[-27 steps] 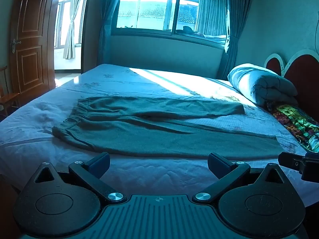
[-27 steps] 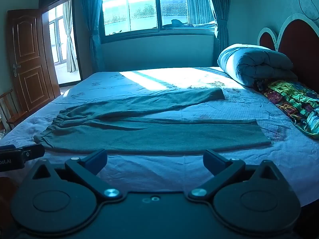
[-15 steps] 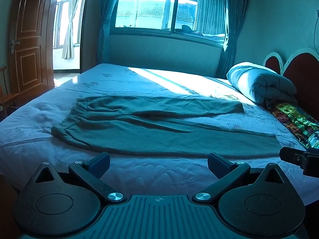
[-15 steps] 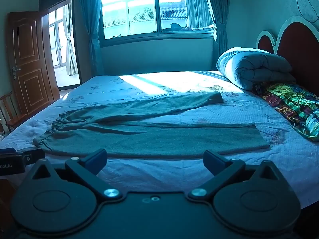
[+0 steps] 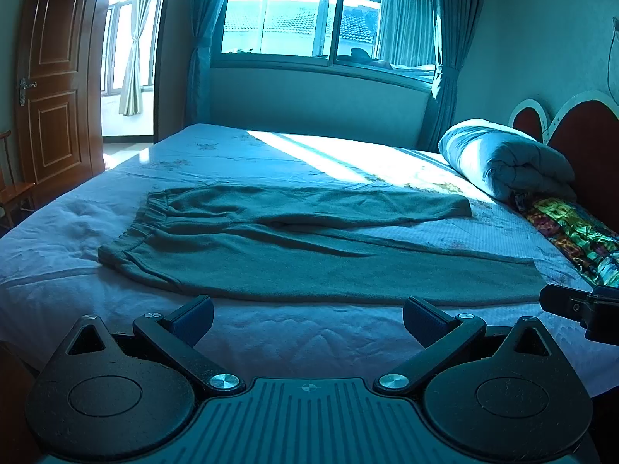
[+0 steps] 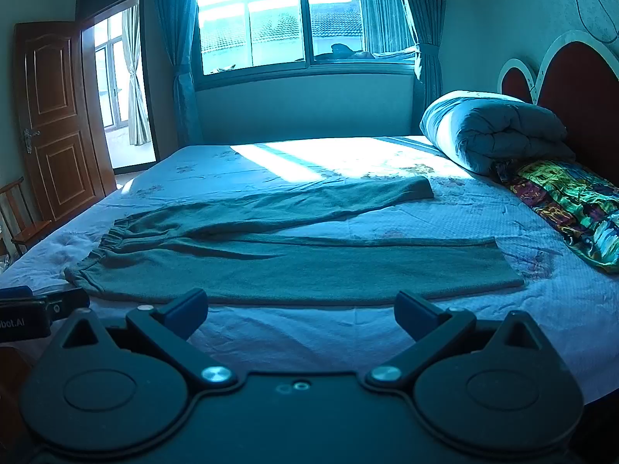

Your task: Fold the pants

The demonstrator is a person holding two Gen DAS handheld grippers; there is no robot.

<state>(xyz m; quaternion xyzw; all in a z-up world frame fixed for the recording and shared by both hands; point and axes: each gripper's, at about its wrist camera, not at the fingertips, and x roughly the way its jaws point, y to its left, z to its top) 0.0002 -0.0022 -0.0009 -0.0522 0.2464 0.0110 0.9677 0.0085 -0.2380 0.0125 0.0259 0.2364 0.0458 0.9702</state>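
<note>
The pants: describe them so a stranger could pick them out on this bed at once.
Start at the wide bed under the window. Flat across its near half lie the pants, gathered waistband toward the door, legs spread toward the headboard. Unlike the rolled quilt and colourful patterned cloth beyond them, they are plain, dark and unfolded.

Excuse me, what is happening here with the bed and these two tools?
A person holds a gripper in each hand in front of a bed. The pants lie spread flat on it, waistband to the left, legs toward the headboard, not yet folded. The left gripper and right gripper are both open and empty, short of the pants' near edge. A rolled quilt sits by the headboard.
</note>
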